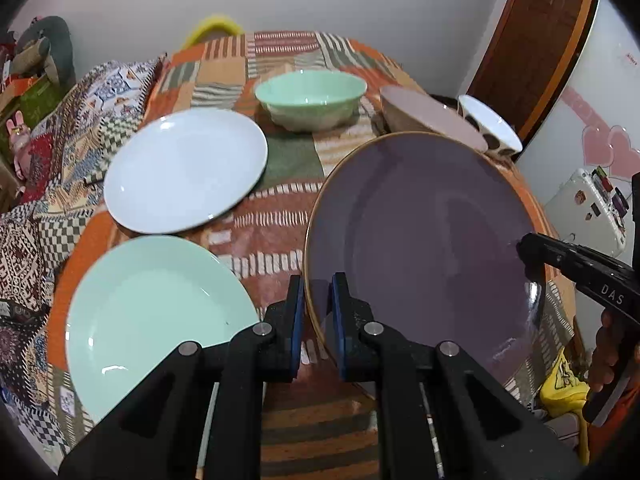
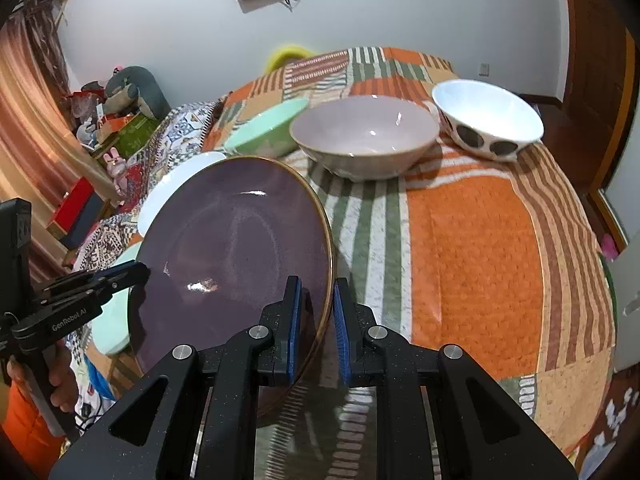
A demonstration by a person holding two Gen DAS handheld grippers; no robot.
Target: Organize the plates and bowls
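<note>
Both tools are gripping the purple plate (image 1: 424,240) by its rim, the left tool (image 1: 316,320) clenched on the near-left edge and the right tool (image 2: 316,320) clenched on the opposite edge, so the plate is hanging tilted between them above the patterned bed (image 2: 472,264). From the purple plate, the mint plate (image 1: 156,312) is lying to the left and lower, next to the left tool, with the white plate (image 1: 184,172) behind it. I judge the plate will be travelling leftward to stack there.
</note>
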